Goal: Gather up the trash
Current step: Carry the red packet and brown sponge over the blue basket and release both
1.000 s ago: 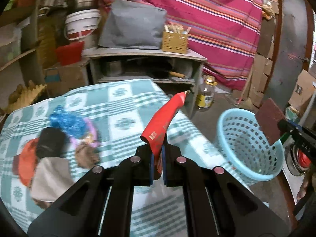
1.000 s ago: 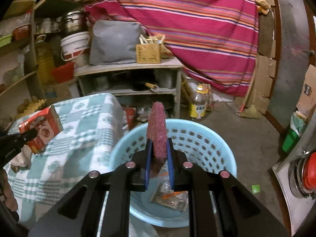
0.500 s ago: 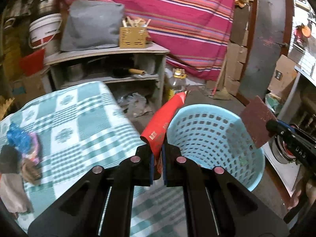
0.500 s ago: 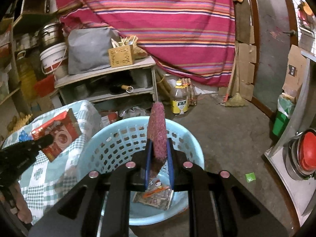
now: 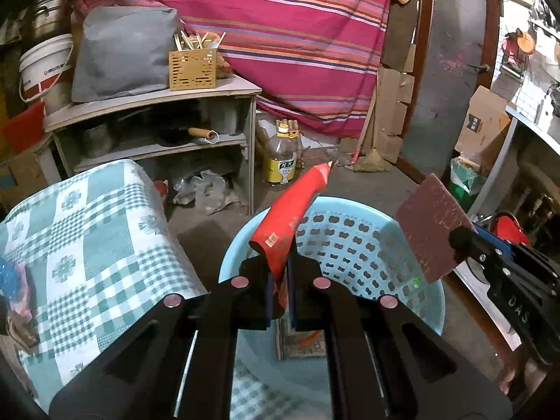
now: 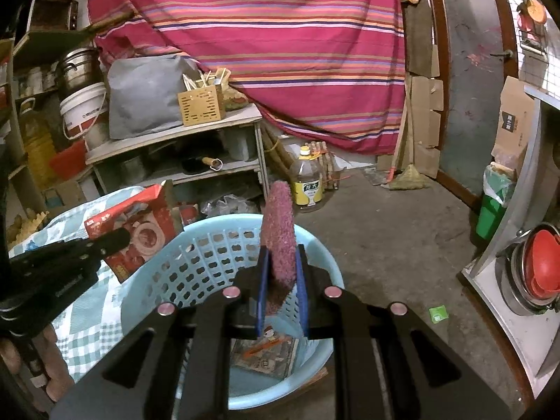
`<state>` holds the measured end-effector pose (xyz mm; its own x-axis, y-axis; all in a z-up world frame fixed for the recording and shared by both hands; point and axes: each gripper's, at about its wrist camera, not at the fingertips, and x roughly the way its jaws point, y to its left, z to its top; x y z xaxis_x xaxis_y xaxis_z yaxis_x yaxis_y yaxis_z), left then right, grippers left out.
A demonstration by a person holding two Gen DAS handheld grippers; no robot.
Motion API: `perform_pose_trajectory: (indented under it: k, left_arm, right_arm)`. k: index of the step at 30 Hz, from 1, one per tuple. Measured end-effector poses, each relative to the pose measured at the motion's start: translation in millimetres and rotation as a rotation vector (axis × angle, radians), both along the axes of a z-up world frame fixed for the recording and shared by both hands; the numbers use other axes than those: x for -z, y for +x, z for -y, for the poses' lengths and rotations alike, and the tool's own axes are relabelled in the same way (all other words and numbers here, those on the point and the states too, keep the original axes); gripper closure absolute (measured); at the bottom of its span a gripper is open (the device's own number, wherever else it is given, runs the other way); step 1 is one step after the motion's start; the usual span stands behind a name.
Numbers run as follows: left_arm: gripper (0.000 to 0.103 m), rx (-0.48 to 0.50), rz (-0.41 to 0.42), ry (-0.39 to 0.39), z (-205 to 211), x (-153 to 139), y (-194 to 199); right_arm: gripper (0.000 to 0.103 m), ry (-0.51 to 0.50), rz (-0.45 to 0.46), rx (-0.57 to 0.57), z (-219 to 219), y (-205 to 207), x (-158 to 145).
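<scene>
Trash first: the red wrapper (image 5: 292,217) is pinched between the pads of the left gripper (image 5: 280,292), which is clamped tight on its lower end, so the wrapper sticks up at a slant with its pointed tip toward the far rim of the light blue basket (image 5: 402,273). From the right wrist view you can see the same wrapper (image 6: 140,225) flat-on, printed red and white, hanging over the basket's near-left rim (image 6: 154,273), right next to the edge of the table with the green checked cloth (image 5: 98,231).

A little further left on that cloth, at its near-left edge, there's a bit of blue and pink stuff (image 5: 14,287), too cut off to say what it is.

Moving right, the basket sits on the concrete floor just beside the table. Inside, on its bottom, lies a flattened printed packet (image 6: 267,351).

Then the dark red scouring pad (image 6: 280,241): the right gripper (image 6: 282,287) is closed on its lower part, the blue pads squeezing it from both sides, and it stands upright over the basket's middle. In the left wrist view that pad (image 5: 432,227) shows as a flat maroon square over the basket's right rim.

Behind it all there's a wooden shelf (image 6: 168,140) and a yellow-labelled oil bottle (image 6: 308,182) on the floor.
</scene>
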<state>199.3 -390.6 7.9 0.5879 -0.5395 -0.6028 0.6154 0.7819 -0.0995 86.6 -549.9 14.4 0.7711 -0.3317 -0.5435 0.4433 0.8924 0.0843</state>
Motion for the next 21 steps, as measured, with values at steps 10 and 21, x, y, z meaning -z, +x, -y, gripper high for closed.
perform_pose_trajectory:
  k: [10,21]
  left_arm:
    - [0.057,-0.051,0.008,0.018,-14,0,6]
    - [0.019,-0.159,0.086,0.029,-66,-16,0]
  right_arm:
    - [0.088,-0.008,-0.017,-0.005,-4,5,4]
    - [0.088,0.0,-0.07,-0.031,-11,25,17]
